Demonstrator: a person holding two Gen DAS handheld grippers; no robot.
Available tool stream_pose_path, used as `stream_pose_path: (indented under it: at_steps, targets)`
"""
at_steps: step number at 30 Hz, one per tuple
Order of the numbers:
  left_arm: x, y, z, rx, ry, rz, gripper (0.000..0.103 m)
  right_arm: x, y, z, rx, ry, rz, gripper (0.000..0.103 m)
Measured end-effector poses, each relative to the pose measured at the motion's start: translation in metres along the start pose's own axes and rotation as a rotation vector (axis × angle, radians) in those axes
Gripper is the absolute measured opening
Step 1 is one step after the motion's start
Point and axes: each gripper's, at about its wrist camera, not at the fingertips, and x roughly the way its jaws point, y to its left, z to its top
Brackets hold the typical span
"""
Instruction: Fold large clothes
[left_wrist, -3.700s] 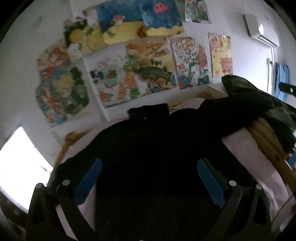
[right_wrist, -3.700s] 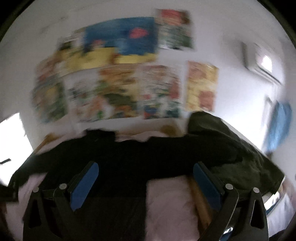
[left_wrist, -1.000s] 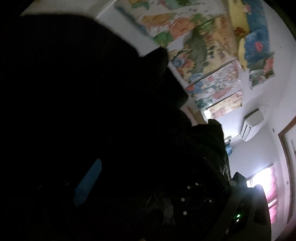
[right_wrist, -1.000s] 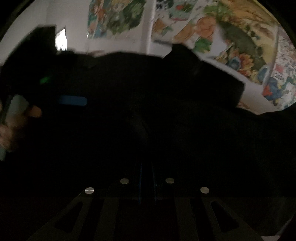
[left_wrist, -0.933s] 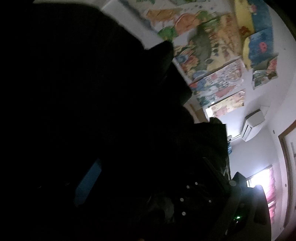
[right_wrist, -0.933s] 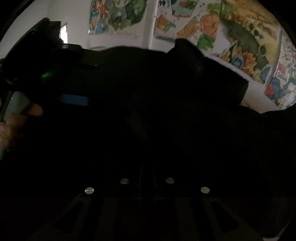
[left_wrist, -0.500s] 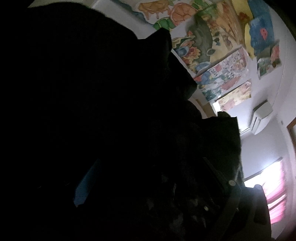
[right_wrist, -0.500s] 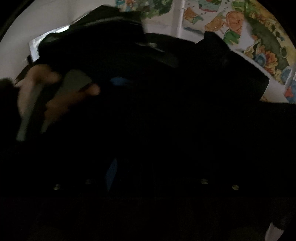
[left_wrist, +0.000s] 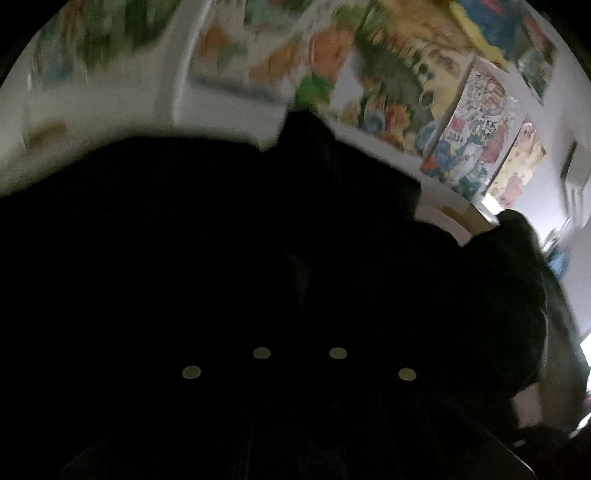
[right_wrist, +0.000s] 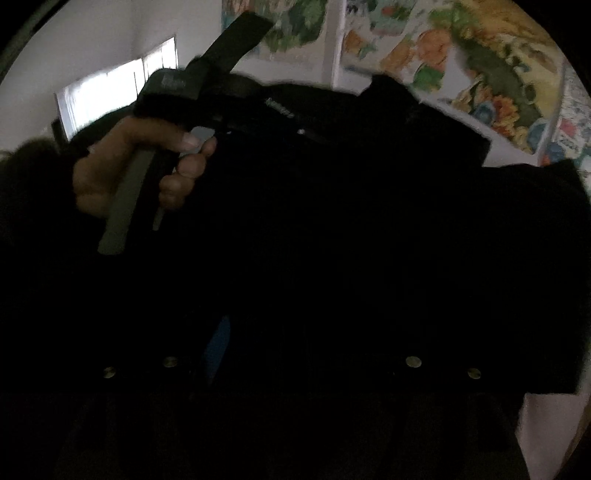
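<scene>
A large black garment (left_wrist: 332, 240) fills most of both views; its collar (left_wrist: 310, 129) stands up against the wall. In the left wrist view my left gripper (left_wrist: 299, 325) has its fingers close together, shut on the black cloth, though the dark hides the tips. In the right wrist view the garment (right_wrist: 369, 221) lies under my right gripper (right_wrist: 295, 332), whose fingers stand wide apart with one blue pad (right_wrist: 218, 339) showing. The left gripper's handle (right_wrist: 125, 199) and the hand holding it show at the upper left of that view.
Colourful posters (left_wrist: 424, 74) cover the white wall behind. A second dark garment (left_wrist: 546, 280) lies at the right. A pink cover (right_wrist: 546, 435) shows at the lower right. A bright window (right_wrist: 110, 92) is at the left.
My left gripper has gone from open to shut on the black cloth. My right gripper has gone from shut to open. Both views swung across the garment.
</scene>
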Motion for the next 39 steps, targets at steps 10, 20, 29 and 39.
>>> stream_pose_path:
  at_steps: [10, 20, 29, 39]
  targets:
    - [-0.033, 0.054, 0.001, 0.108, -0.086, 0.305, 0.001, -0.026, -0.075, 0.018, 0.245, -0.165, -0.321, 0.079]
    - [0.006, 0.070, -0.027, 0.176, -0.007, 0.397, 0.004, 0.060, -0.149, -0.012, 0.325, 0.102, -0.383, 0.031]
    - [0.025, 0.083, -0.033, 0.157, 0.051, 0.400, 0.007, 0.098, -0.152, -0.024, 0.299, 0.151, -0.376, 0.031]
    - [-0.082, 0.107, -0.027, 0.063, -0.162, 0.314, 0.074, 0.063, -0.139, -0.011, 0.308, 0.139, -0.396, 0.067]
